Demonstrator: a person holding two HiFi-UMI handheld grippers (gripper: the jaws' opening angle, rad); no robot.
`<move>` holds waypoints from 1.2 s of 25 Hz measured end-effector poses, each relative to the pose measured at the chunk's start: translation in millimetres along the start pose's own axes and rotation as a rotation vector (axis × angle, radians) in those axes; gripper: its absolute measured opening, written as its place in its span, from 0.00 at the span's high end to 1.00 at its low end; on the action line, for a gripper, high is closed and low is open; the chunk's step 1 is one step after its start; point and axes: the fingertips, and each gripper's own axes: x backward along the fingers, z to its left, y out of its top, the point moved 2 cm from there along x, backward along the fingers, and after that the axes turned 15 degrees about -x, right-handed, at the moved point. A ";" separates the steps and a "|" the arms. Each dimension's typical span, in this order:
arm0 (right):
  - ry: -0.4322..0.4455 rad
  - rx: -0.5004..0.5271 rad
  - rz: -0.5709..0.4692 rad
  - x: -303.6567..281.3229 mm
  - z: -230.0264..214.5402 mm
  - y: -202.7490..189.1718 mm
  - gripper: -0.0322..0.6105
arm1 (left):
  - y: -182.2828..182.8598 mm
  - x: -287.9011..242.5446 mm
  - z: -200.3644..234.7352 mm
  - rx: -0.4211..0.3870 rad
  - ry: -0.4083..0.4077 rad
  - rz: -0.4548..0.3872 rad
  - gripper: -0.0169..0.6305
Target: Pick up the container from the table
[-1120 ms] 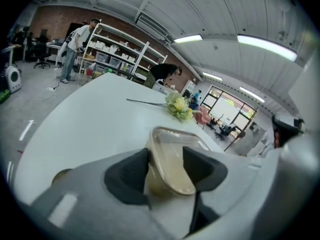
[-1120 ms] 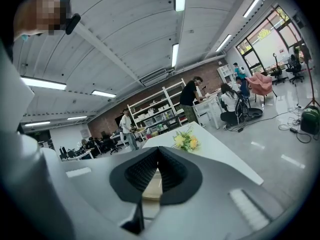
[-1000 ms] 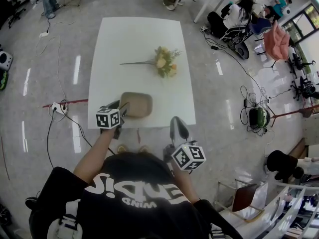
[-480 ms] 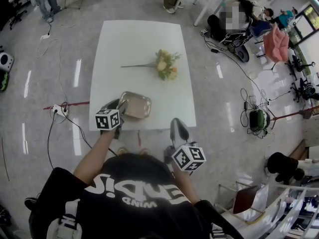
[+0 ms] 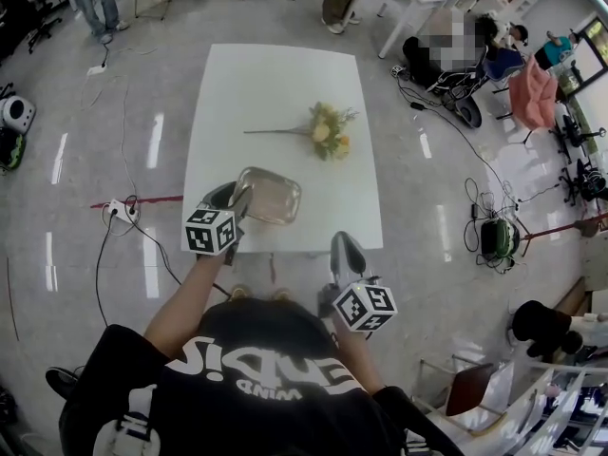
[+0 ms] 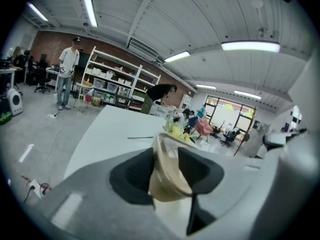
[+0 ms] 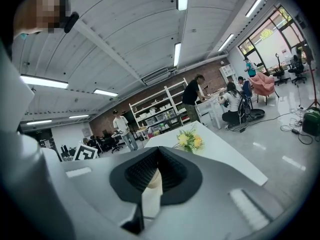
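The container (image 5: 273,196), a shallow beige tray with rounded corners, hangs tilted above the near part of the white table (image 5: 275,84). My left gripper (image 5: 241,198) is shut on its left rim; its jaws have just been closing with that rim between them. In the left gripper view the container (image 6: 167,176) stands edge-on between the dark pads (image 6: 131,176). My right gripper (image 5: 345,247) is at the table's front edge, right of the container, shut and holding nothing; in the right gripper view its jaws (image 7: 156,178) meet.
A bunch of yellow flowers (image 5: 326,131) with a long stem lies mid-table, beyond the container. Cables and a power strip (image 5: 118,210) lie on the floor at left. People, chairs and other tables stand at the room's far side and right.
The container has left the table top and now hangs tilted in my left gripper, which has risen. My right gripper has stayed put.
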 end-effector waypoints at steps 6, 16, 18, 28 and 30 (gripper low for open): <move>0.011 -0.002 0.019 -5.8 20.4 -17.0 0.95 | 42.0 40.1 -0.8 -0.067 -0.016 -0.093 0.73; 0.012 -0.001 0.028 -4.5 68.6 -53.6 0.95 | 58.6 111.1 16.2 -0.056 -0.034 -0.156 0.76; 0.011 0.000 0.030 0.4 76.1 -60.1 0.95 | 53.7 117.0 19.2 -0.063 -0.030 -0.147 0.79; 0.009 -0.005 0.008 40.3 73.1 -69.1 0.95 | 44.9 141.0 -0.8 -0.070 -0.002 -0.181 0.82; 0.009 -0.012 0.009 52.9 66.6 -73.7 0.95 | 45.1 150.4 -10.1 -0.075 0.008 -0.195 0.82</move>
